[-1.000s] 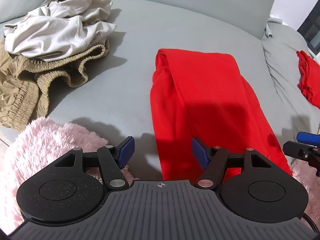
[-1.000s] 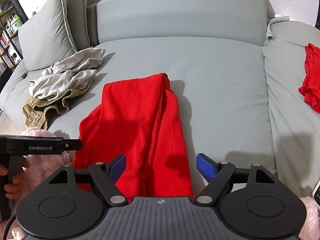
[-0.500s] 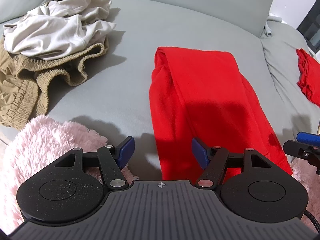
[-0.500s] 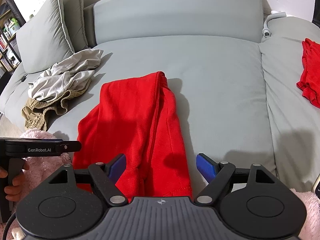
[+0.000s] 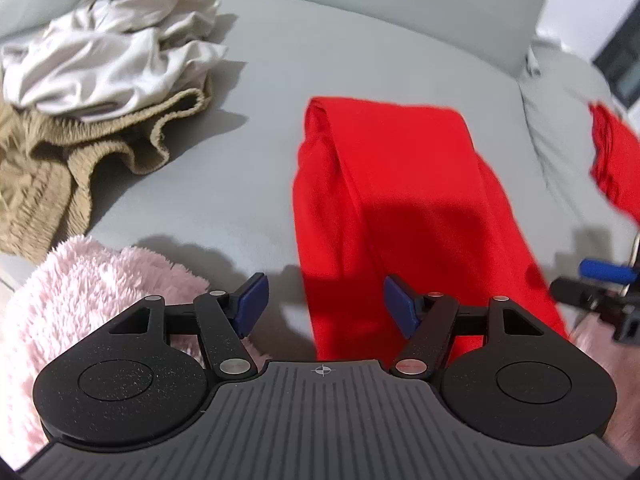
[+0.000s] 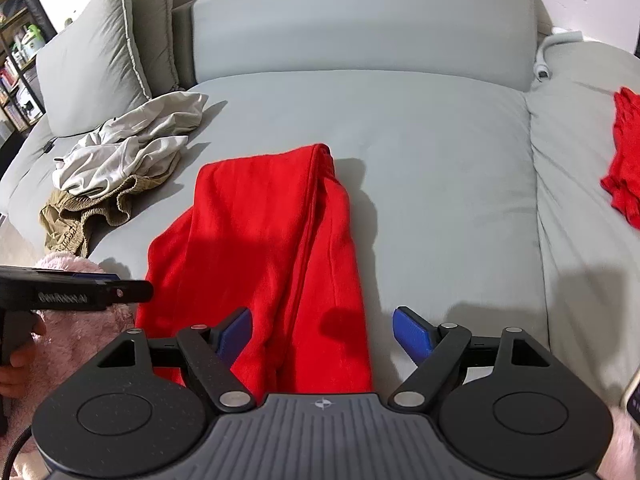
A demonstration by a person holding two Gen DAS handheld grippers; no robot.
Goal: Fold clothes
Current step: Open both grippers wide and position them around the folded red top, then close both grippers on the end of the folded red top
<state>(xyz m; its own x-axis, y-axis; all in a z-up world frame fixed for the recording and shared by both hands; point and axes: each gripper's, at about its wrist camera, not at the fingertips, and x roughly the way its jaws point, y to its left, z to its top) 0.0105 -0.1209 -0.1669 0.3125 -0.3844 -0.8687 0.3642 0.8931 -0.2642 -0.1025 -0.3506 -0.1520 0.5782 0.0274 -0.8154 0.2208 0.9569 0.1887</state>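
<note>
A red garment (image 5: 392, 200) (image 6: 272, 236), folded lengthwise into a long strip, lies on the grey sofa seat (image 6: 420, 128) and hangs over its front edge. My left gripper (image 5: 322, 308) hovers open above the strip's near left corner, with nothing between its blue pads. My right gripper (image 6: 322, 334) is open too, above the strip's near right corner; the cloth lies below its fingers, untouched. In the right wrist view the left gripper (image 6: 132, 292) shows from the side at the left edge, with a hand on its grip.
A heap of white (image 5: 108, 60) and tan clothes (image 5: 52, 168) lies on the seat's left side. Another red garment (image 6: 624, 160) rests on the right cushion. Pink fluffy fabric (image 5: 96, 280) lies at the near left. Grey pillows (image 6: 100, 56) stand at the back left.
</note>
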